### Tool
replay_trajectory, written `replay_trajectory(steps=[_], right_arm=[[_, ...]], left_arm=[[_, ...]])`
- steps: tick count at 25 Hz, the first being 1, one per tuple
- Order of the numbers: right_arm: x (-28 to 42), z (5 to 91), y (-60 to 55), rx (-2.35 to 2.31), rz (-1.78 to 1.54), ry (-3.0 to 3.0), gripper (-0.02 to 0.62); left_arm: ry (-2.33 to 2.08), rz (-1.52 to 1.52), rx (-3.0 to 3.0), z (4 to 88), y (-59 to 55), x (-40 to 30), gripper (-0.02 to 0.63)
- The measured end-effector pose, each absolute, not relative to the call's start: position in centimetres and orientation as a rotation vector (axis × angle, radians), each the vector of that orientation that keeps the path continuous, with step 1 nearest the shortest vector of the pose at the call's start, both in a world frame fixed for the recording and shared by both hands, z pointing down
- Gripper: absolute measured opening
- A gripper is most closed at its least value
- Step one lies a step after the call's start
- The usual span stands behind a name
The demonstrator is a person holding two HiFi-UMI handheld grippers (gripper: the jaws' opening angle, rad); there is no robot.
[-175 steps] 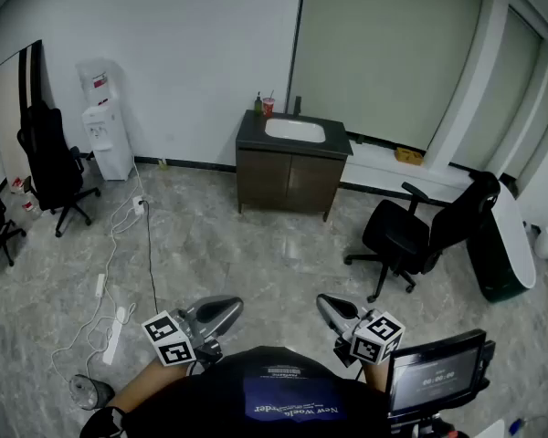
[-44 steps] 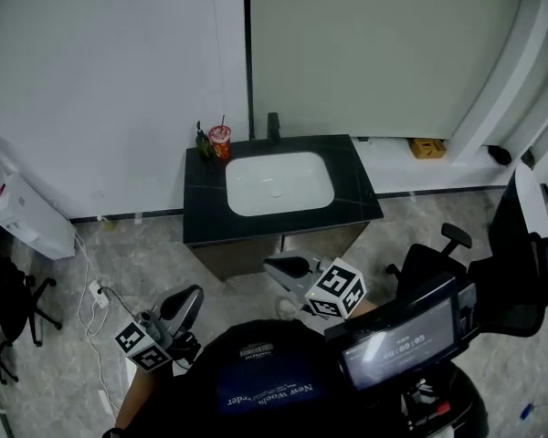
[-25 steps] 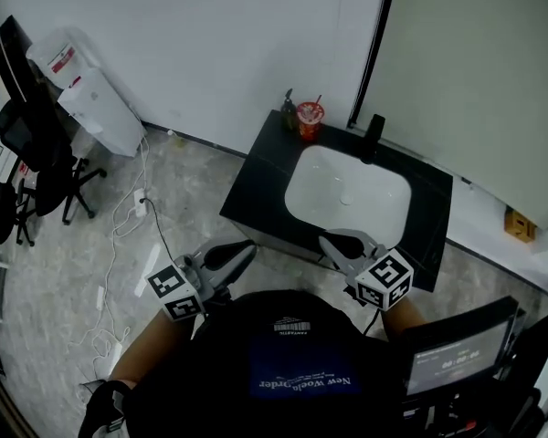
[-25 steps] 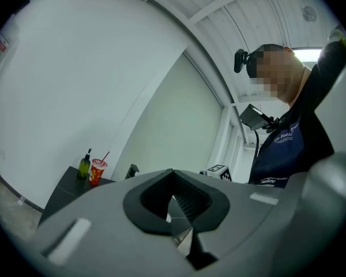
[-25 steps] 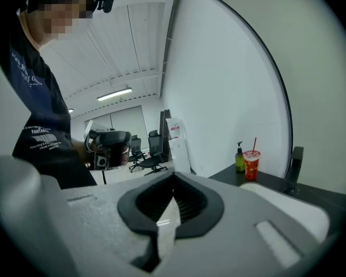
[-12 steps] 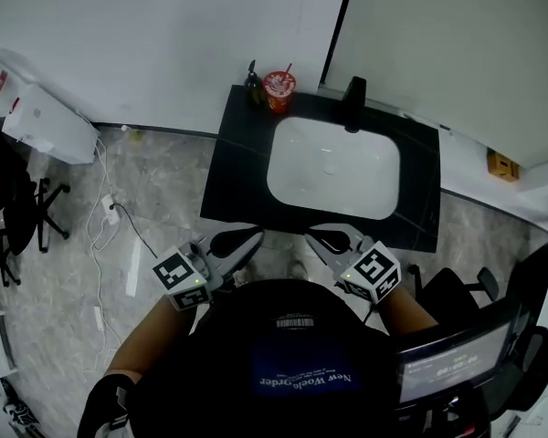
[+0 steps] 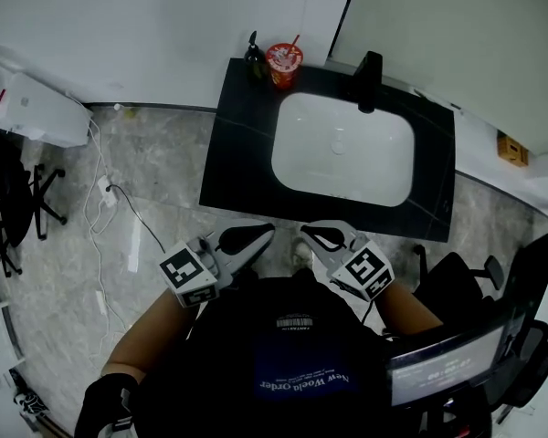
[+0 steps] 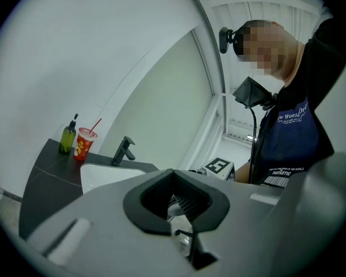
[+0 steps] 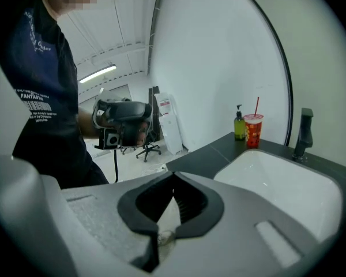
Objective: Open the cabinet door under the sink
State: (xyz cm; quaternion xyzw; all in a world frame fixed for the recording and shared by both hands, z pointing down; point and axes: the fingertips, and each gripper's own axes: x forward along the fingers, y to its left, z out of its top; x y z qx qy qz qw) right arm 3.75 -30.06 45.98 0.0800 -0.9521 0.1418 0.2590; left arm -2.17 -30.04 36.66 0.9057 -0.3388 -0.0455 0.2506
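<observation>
"FANTASTIC" on dark shirt (image 8: 288,146)

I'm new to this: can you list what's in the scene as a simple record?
Fixture: black countertop with white sink
On countertop: red cup, green bottle, black faucet
Left gripper: shut, empty, near counter's front edge
Right gripper: shut, empty, beside the left
Cabinet door: hidden below countertop
</observation>
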Motion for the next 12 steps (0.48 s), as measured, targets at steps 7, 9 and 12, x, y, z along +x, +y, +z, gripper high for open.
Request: replay_trajectory(steps=[7, 9, 12], right_arm=[[1.7, 54.0, -27.2, 0.055, 0.251, -2.441, 0.002], [1.5, 56.6, -26.5, 0.034, 0.213, -2.385, 0.003], [0.8, 61.2, -26.1, 0.028, 0.13, -2.326, 0.005]], left_arm=[[-0.954, -0.119, 2.374, 41.2, -29.3, -2.3, 0.0], [-0.959, -0.114, 2.338, 43.1, -28.5, -2.5, 0.0], [-0.963, -0.112, 2.32, 46.1, -28.0, -3.0, 0.0]])
